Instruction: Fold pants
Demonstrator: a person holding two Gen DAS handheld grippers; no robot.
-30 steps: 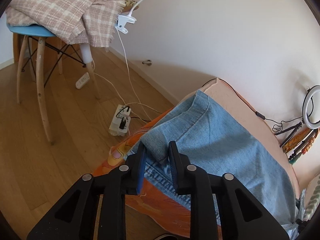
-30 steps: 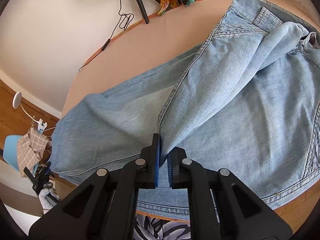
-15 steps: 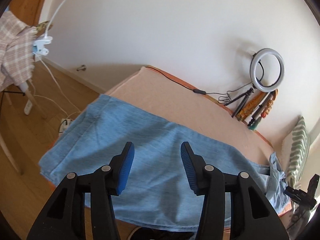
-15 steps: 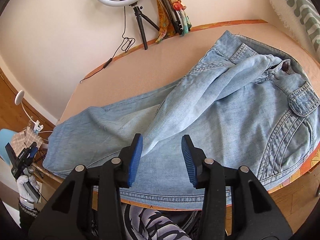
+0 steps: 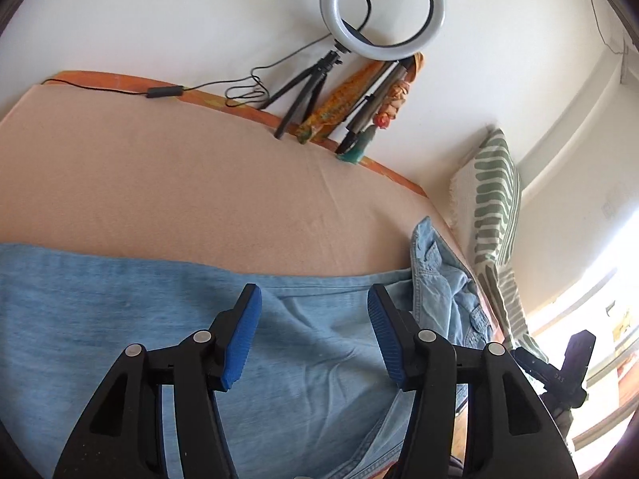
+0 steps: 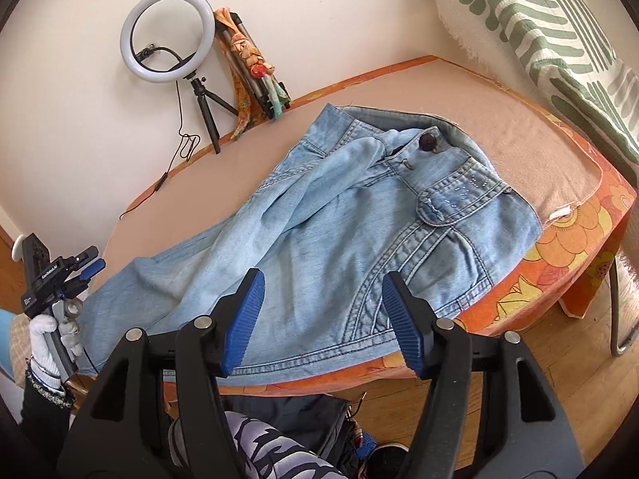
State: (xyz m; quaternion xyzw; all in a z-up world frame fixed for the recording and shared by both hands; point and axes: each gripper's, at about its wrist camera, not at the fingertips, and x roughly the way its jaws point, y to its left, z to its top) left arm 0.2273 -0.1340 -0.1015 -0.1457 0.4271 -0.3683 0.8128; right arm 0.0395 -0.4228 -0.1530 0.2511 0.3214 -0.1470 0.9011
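Note:
Light blue jeans (image 6: 331, 239) lie across the peach-covered table (image 6: 499, 119), waistband and button to the right, one leg folded over the other. In the left wrist view the jeans (image 5: 139, 319) stretch along the near edge. My left gripper (image 5: 313, 299) hovers above the legs, its jaws opening with nothing between them. My right gripper (image 6: 323, 285) hangs over the hip area near the front edge, jaws also opening and empty. The left gripper (image 6: 60, 275), held in a white-gloved hand, shows at the far left of the right wrist view.
A ring light on a small tripod (image 5: 379, 12) and bundled sticks (image 5: 359, 107) lean against the back wall. A green-striped cushion (image 6: 539, 20) stands at the table's right end. The orange floral cloth (image 6: 567, 239) hangs off the corner. The person's legs (image 6: 271, 447) are below the front edge.
Both grippers let go of the jeans fabric, opened and pulled up and back. The left one swung right, from the leg hems by the chair toward the waistband end.

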